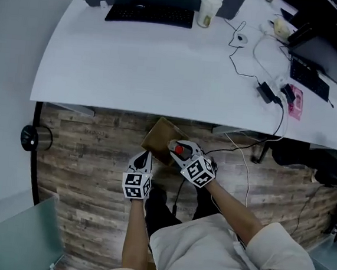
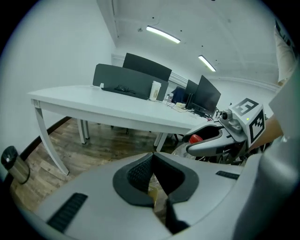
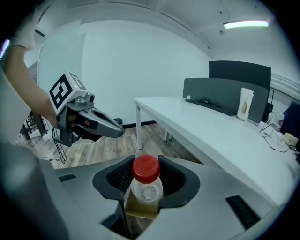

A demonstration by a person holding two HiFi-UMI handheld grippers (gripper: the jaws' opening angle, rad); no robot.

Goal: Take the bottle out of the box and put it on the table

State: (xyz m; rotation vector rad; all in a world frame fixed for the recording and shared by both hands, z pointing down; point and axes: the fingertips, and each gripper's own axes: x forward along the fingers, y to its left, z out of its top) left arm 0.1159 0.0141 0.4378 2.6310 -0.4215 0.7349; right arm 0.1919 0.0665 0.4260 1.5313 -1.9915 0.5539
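My right gripper is shut on a clear bottle with a red cap, gripping it just below the cap; yellowish liquid shows lower down. It hangs over the wooden floor, in front of the white table. The brown cardboard box sits tilted just beyond both grippers. My left gripper is at the box's near edge, its jaws closed on a thin strip of cardboard. In the left gripper view the right gripper and the cap show at the right. The left gripper shows in the right gripper view.
On the table stand a black keyboard, a paper cup, black cables with a plug, a pink item and monitors at the right. A dark cylinder stands on the floor at the left. White table legs are nearby.
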